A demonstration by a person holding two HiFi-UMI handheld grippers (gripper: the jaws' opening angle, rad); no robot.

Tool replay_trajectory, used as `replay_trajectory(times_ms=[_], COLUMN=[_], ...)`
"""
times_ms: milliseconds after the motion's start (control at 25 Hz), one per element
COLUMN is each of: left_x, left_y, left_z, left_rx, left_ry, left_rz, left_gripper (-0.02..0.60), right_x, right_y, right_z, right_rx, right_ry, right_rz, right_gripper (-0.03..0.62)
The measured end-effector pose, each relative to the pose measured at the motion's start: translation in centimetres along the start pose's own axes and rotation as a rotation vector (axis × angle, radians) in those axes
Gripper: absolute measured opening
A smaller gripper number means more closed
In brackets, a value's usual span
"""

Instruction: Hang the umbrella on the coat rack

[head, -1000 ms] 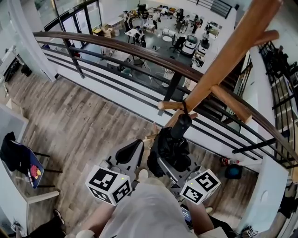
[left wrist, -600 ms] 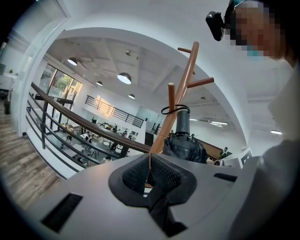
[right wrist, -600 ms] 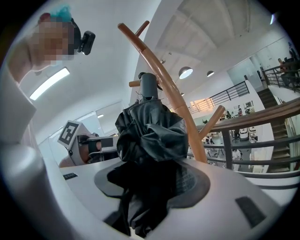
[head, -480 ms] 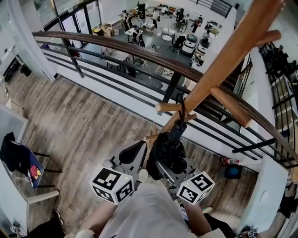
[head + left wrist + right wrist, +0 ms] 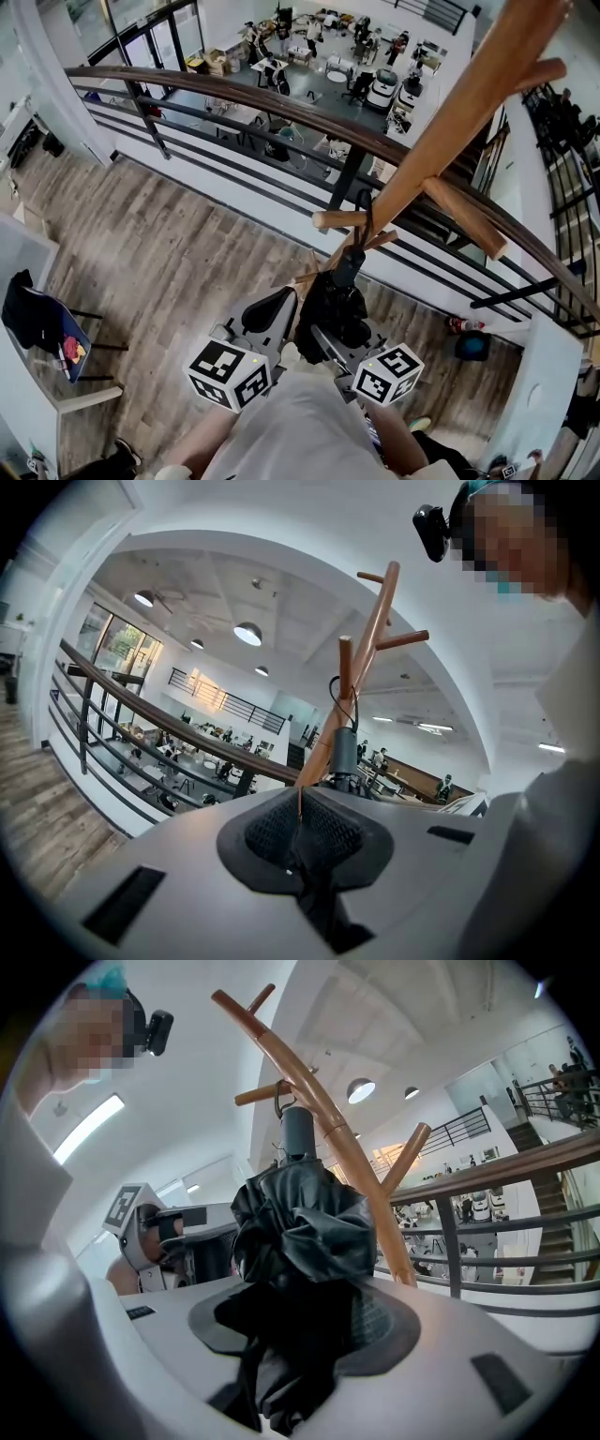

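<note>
A folded black umbrella hangs below the slanted wooden coat rack. Its thin strap loops over a short peg, with the grey handle just beneath. My right gripper is shut on the umbrella's crumpled fabric, which fills its jaws; the strap sits on the peg. My left gripper stays beside the umbrella on the left, jaws closed with nothing between them. The left gripper view shows the handle and rack ahead.
A dark curved railing runs behind the rack, with an open lower floor of desks beyond. Wooden flooring lies below. A chair with a dark jacket stands at the left. A dark round object sits at the right wall.
Both grippers and the umbrella have drawn down and back from the peg. The strap now stretches longer between peg and handle.
</note>
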State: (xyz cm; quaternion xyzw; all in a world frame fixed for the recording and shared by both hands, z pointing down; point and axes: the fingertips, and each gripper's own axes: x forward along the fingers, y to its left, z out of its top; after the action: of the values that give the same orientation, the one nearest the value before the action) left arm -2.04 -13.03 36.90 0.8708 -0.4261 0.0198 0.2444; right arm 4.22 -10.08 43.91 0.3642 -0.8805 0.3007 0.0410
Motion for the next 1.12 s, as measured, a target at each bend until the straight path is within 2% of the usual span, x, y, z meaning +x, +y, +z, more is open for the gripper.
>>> replay_trajectory(times_ms=[400, 840, 1120], left_x=[-0.2, -0.1, -0.1], left_y=[-0.5, -0.1, -0.1], left_z=[0.0, -0.7, -1.5], left_rx=[0.01, 0.009, 0.003], left_ry=[0.006, 0.021, 0.031], left_rz=[0.005, 0.007, 0.015], left_gripper=[0.026, 0.026, 0.026], right_x=[0.8, 2.0, 2.3], right_y=[-1.2, -2.0, -3.2], right_z=[-1.2, -2.7, -2.5], right_rx=[-0.029, -0.005, -0.064], right_ry=[-0.008, -0.023, -0.072], right_rz=[-0.018, -0.024, -0.082], right_gripper=[0.239, 0.239, 0.241])
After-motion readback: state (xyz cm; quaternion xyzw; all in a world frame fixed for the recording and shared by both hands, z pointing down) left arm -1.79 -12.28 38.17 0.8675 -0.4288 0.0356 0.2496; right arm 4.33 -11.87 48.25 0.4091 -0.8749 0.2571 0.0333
